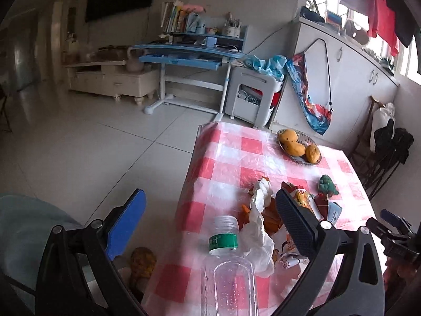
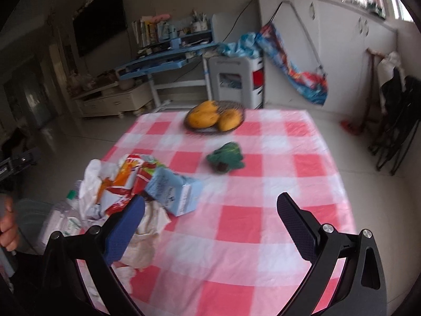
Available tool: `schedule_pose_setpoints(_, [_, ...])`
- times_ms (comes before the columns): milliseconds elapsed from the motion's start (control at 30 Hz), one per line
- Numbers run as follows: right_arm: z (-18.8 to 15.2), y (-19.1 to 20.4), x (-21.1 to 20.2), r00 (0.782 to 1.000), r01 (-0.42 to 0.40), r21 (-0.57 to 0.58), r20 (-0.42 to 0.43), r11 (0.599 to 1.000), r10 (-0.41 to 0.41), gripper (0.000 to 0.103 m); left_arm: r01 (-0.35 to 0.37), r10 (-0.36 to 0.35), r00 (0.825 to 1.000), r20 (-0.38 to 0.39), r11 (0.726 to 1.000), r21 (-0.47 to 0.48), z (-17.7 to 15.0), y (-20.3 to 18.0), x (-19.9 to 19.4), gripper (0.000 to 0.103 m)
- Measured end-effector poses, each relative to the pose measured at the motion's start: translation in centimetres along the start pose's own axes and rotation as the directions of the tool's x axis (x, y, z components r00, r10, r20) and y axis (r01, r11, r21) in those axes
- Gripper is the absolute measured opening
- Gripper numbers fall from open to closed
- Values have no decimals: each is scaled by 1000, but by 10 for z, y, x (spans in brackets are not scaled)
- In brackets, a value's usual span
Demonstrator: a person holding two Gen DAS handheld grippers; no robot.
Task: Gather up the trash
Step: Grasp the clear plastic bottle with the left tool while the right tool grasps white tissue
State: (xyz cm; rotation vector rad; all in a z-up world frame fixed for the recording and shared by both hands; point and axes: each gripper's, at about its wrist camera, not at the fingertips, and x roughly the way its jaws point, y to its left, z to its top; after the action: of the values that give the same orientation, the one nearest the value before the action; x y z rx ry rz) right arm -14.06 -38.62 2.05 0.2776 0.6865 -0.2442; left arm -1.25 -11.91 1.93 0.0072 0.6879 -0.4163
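Both the left gripper (image 1: 210, 226) and the right gripper (image 2: 210, 226) were held wide apart, with nothing gripped. Trash was piled at the desk's (image 2: 263, 237) left edge: a clear bottle (image 1: 226, 268), wrappers (image 2: 123, 184), tissues. The bottle probably needed grabbing next.

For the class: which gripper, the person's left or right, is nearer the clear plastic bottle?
Left. The left gripper has the clear plastic bottle between its open fingers; the right gripper is open over the tablecloth, the bottle off to its left.
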Motion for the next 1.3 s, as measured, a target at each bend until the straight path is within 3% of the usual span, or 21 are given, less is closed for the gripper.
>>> schedule_pose_setpoints(133, [0, 12, 6, 998, -47, -24, -33, 999, 46, 96, -36, 36, 999, 6, 996, 82, -4, -12, 4, 96])
schedule_pose_setpoints(267, [-4, 31, 10, 991, -115, -68, -83, 991, 109, 96, -68, 70, 997, -20, 994, 86, -5, -9, 11, 96])
schedule_pose_setpoints(467, [-28, 76, 16, 953, -250, -207, -227, 946, 202, 96, -6, 9, 991, -132, 1000, 24, -12, 10, 29, 96])
schedule_pose_setpoints(667, [-49, 95, 12, 922, -321, -260, -304, 911, 238, 94, 45, -25, 975, -222, 995, 84, -36, -8, 39, 96])
schedule_pose_setpoints(967, [-57, 101, 12, 885, -384, -221, -365, 897, 289, 64, 4, 62, 968, -241, 964, 265, -66, -43, 38, 95])
schedule_pose_setpoints(1067, [-61, 109, 18, 875, -396, -236, -391, 887, 287, 56, 1, 80, 959, -273, 958, 287, -72, -44, 43, 85])
schedule_pose_setpoints(1233, [-75, 122, 24, 880, -384, -306, -408, 871, 244, 45, 20, 68, 942, -329, 966, 257, -77, -34, 50, 56])
schedule_pose_setpoints(1300, [-76, 123, 24, 886, -374, -324, -402, 869, 231, 27, 36, 50, 940, -339, 969, 243, -79, -30, 49, 55])
